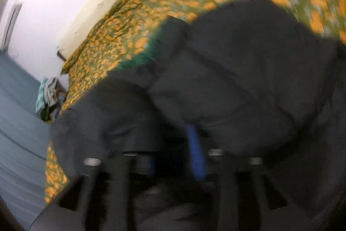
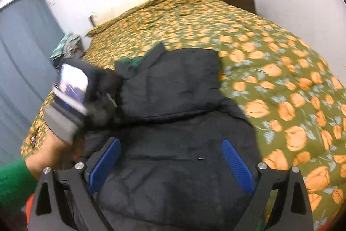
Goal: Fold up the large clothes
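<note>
Our right gripper [image 2: 170,163] gapes over the jacket [image 2: 173,88]; left gripper [image 1: 173,157] blurred, jaws unclear. Sloppy pinches risk unfolding it.

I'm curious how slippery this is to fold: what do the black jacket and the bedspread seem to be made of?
Jacket: looks like a padded synthetic shell, matte black, puffed into stitched quilted panels; the exact fabric can't be told.
Bedspread: looks like woven printed cloth, perhaps cotton, matte, green with orange flowers, lying in soft wrinkles.
</note>
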Tool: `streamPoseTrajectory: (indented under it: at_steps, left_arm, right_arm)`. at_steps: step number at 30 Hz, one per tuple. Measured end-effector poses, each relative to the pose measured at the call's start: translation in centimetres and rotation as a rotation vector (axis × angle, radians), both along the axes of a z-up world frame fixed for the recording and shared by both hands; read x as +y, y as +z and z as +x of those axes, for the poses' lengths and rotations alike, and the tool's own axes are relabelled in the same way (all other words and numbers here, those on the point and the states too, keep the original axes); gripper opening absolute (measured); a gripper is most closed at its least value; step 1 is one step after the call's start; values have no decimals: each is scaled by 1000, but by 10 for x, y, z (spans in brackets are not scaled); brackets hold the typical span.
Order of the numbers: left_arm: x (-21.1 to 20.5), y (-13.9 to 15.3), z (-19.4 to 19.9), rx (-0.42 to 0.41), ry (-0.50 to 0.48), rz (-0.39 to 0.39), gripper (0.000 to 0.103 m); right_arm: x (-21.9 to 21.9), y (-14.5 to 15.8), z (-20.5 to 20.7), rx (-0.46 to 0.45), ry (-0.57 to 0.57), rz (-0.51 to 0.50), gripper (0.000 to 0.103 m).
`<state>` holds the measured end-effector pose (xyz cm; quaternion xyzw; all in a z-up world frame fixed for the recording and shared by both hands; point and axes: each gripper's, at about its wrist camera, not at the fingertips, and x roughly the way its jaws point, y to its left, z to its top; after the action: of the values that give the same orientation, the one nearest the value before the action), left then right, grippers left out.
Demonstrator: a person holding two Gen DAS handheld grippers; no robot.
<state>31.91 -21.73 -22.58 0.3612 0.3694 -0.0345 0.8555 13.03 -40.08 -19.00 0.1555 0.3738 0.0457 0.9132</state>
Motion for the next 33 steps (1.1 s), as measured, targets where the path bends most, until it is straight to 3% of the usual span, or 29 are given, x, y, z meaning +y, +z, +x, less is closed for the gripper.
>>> streamPoseTrajectory:
  at_steps: [2, 4, 8, 12, 17, 22, 25, 28, 30, 31, 33]
  left_arm:
    - [-6, 4, -12, -45, -9, -4, 86]
    - [-4, 14, -20, -47, -25, -52, 100]
    - [-4, 29, -41, 3, -62, -120, 101]
    - [25, 38, -90, 94, -91, -195, 101]
    - [91, 51, -125, 160, 21, -290, 101]
    - [156, 70, -135, 140, 186, -391, 101]
    - [189, 79, -138, 111, 272, -424, 101]
    - [217, 82, -144, 83, 344, -431, 101]
    - [232, 82, -147, 74, 384, -454, 101]
    - [239, 82, -149, 71, 403, -470, 101]
    - [250, 83, -149, 74, 430, -492, 101]
  right_arm:
    - [-11, -1, 1, 2, -21, 0, 97]
    - [-17, -1, 4, 0, -31, -9, 97]
    - [-20, 6, 26, -14, -20, -11, 97]
    - [-3, 38, 56, -92, 61, -51, 97]
    - [67, 57, 104, -143, 271, -196, 97]
    - [208, 29, 152, -79, 643, -183, 97]
    - [274, -1, 175, -46, 704, -276, 97]
    - [298, -24, 188, -43, 675, -395, 94]
    - [286, -23, 193, -48, 616, -360, 55]
    - [273, -19, 195, -41, 592, -290, 48]
    - [230, -2, 192, -46, 503, -110, 24]
